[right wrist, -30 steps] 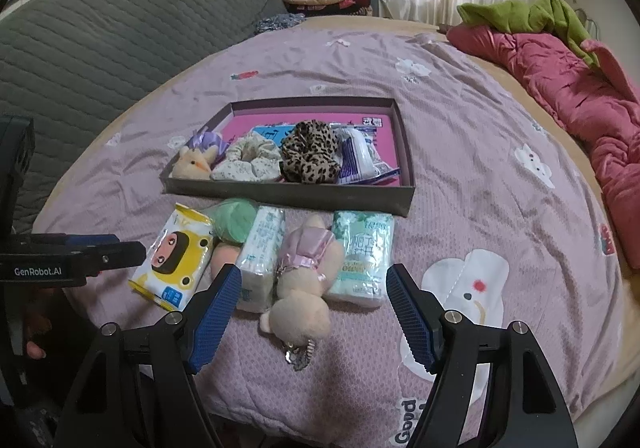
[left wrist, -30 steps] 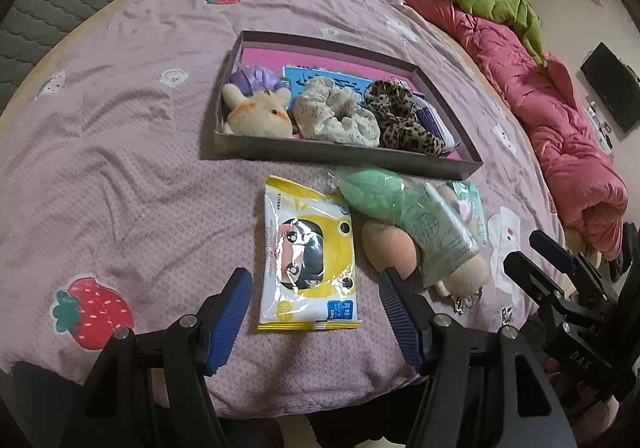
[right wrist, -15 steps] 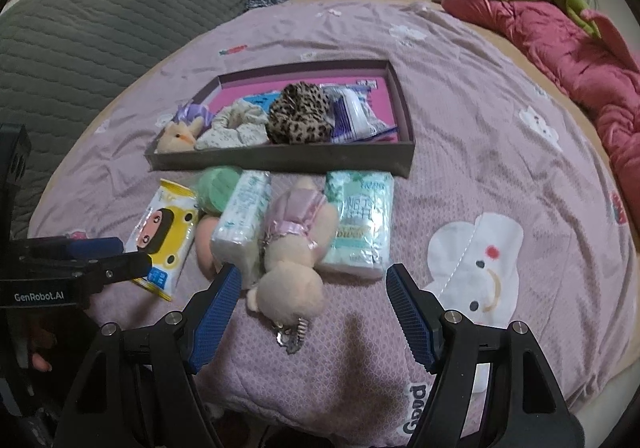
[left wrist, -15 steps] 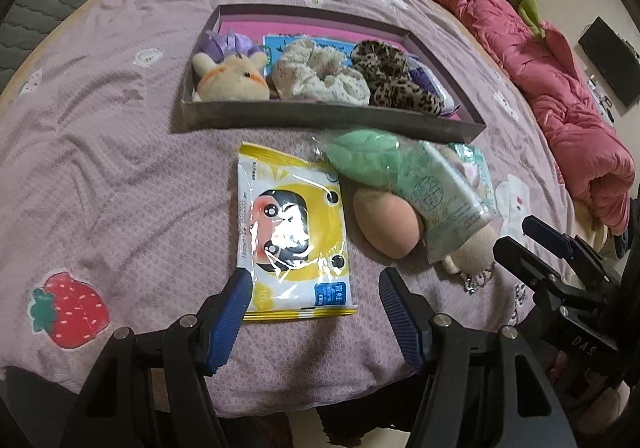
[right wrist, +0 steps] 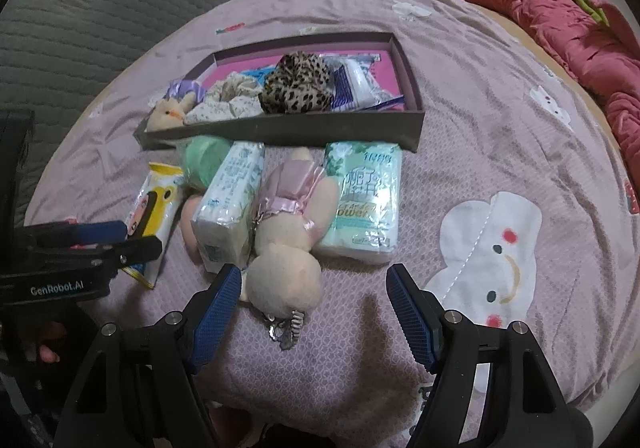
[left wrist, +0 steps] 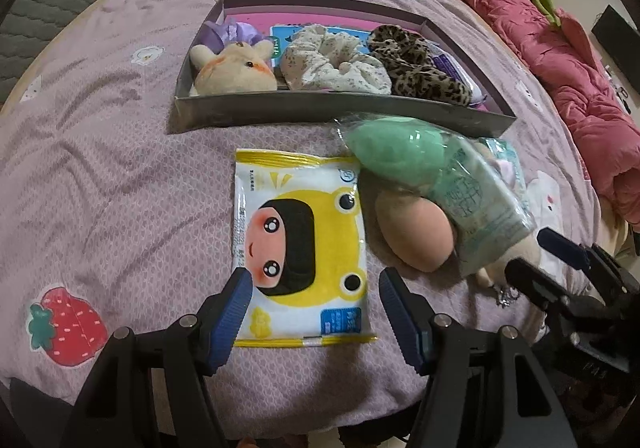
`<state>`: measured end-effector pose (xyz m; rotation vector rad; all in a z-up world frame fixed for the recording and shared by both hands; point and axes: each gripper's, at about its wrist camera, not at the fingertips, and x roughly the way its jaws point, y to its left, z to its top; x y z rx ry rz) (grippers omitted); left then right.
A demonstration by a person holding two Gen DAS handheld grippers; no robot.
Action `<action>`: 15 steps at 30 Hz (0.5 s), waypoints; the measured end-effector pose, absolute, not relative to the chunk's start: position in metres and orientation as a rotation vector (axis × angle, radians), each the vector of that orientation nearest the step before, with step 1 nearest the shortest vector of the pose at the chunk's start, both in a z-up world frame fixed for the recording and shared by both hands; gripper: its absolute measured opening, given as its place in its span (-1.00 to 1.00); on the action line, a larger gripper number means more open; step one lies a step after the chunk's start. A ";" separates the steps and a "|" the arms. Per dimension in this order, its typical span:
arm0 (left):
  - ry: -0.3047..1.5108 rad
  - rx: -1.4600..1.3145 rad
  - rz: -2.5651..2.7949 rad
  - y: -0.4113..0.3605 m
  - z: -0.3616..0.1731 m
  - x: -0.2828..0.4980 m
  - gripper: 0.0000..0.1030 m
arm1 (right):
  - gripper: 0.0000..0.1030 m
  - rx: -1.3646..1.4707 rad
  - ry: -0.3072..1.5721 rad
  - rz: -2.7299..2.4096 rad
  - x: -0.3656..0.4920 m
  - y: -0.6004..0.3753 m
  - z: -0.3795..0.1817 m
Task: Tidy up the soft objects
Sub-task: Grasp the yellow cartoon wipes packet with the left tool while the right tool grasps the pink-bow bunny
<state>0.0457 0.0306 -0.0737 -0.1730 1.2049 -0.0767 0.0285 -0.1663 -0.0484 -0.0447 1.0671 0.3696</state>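
While my left gripper (left wrist: 314, 294) hangs spread over the yellow wipes packet (left wrist: 301, 244), I judge it light, slick, squashy; pinch its side edges.

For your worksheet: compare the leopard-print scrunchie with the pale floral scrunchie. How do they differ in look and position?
The leopard-print scrunchie is dark, with brown and black spots; the floral scrunchie is cream with small faint flowers. The floral one lies next to the plush animal head, while the leopard one lies farther along, against the clear packets. Both are ruffled fabric rings lying side by side inside the shallow box.
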 end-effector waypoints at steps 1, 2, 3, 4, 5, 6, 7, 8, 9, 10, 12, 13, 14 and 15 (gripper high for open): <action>1.208 -0.168 -0.063 0.031 -0.075 0.047 0.27 | 0.48 -0.051 1.071 0.370 0.029 -0.165 -0.050; 1.211 -0.171 -0.057 0.033 -0.077 0.048 0.29 | 0.48 -0.058 1.071 0.369 0.030 -0.164 -0.052; 1.214 -0.180 -0.057 0.035 -0.078 0.048 0.33 | 0.48 -0.062 1.080 0.372 0.031 -0.163 -0.054; 1.215 -0.183 -0.052 0.037 -0.079 0.049 0.41 | 0.49 -0.063 1.086 0.374 0.031 -0.162 -0.056; 1.221 -0.188 -0.051 0.038 -0.081 0.048 0.42 | 0.48 -0.065 1.091 0.379 0.032 -0.161 -0.058; 1.229 -0.195 -0.052 0.040 -0.084 0.049 0.42 | 0.48 -0.070 1.093 0.379 0.032 -0.160 -0.059; 1.231 -0.202 -0.053 0.041 -0.085 0.049 0.43 | 0.41 -0.071 1.090 0.382 0.033 -0.159 -0.060; 1.230 -0.202 -0.054 0.041 -0.086 0.049 0.43 | 0.30 -0.071 1.087 0.390 0.033 -0.157 -0.060; 1.231 -0.198 -0.055 0.040 -0.087 0.048 0.44 | 0.27 -0.071 1.082 0.395 0.034 -0.156 -0.060; 1.233 -0.195 -0.056 0.040 -0.087 0.049 0.44 | 0.19 -0.072 1.079 0.404 0.034 -0.154 -0.060; 1.236 -0.198 -0.057 0.040 -0.089 0.051 0.46 | 0.04 -0.068 1.080 0.425 0.034 -0.152 -0.062; 1.238 -0.201 -0.057 0.040 -0.090 0.051 0.46 | -0.02 -0.068 1.082 0.430 0.035 -0.150 -0.063; 1.239 -0.204 -0.056 0.039 -0.090 0.053 0.46 | -0.07 -0.068 1.082 0.435 0.035 -0.149 -0.065; 1.240 -0.209 -0.056 0.039 -0.090 0.053 0.46 | -0.09 -0.066 1.079 0.441 0.036 -0.148 -0.066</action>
